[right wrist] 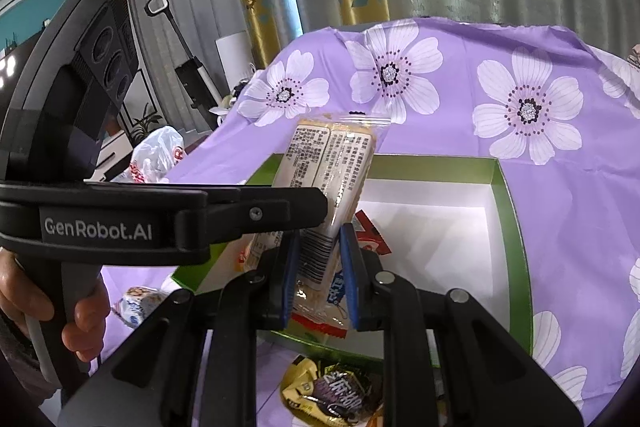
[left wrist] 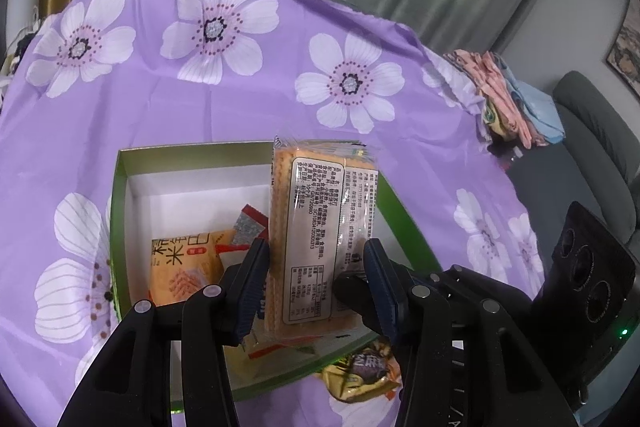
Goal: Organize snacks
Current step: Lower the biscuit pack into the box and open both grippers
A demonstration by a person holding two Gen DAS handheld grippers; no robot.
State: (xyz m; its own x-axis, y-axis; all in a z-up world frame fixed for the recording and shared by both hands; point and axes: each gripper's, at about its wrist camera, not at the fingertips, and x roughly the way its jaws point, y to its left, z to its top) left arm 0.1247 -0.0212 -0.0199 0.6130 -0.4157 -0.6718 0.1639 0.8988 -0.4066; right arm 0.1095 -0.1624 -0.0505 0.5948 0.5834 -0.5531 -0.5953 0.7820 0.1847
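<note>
My left gripper point(left wrist: 316, 251) is shut on an orange cracker packet point(left wrist: 320, 195) with its printed label facing me, held upright over the green box point(left wrist: 120, 187). The box's white inside holds an orange snack packet point(left wrist: 184, 267) and a red-and-grey one point(left wrist: 248, 227). My right gripper point(right wrist: 320, 239) is shut on the lower end of a pale cracker packet point(right wrist: 316, 267) over the same box point(right wrist: 516, 227). The left gripper point(right wrist: 320, 203), held by a hand point(right wrist: 84, 311), comes in from the left with its tip against the labelled wrapper point(right wrist: 332, 159). I cannot tell whether that wrapper is a second packet.
A yellow-and-purple candy packet point(right wrist: 332, 391) lies on the purple flowered cloth point(right wrist: 560, 187) just in front of the box, also visible as the candy packet point(left wrist: 360, 375). A blue-and-white packet point(right wrist: 136, 303) lies left of the box. Folded cloths point(left wrist: 508, 95) sit at the table's far right edge.
</note>
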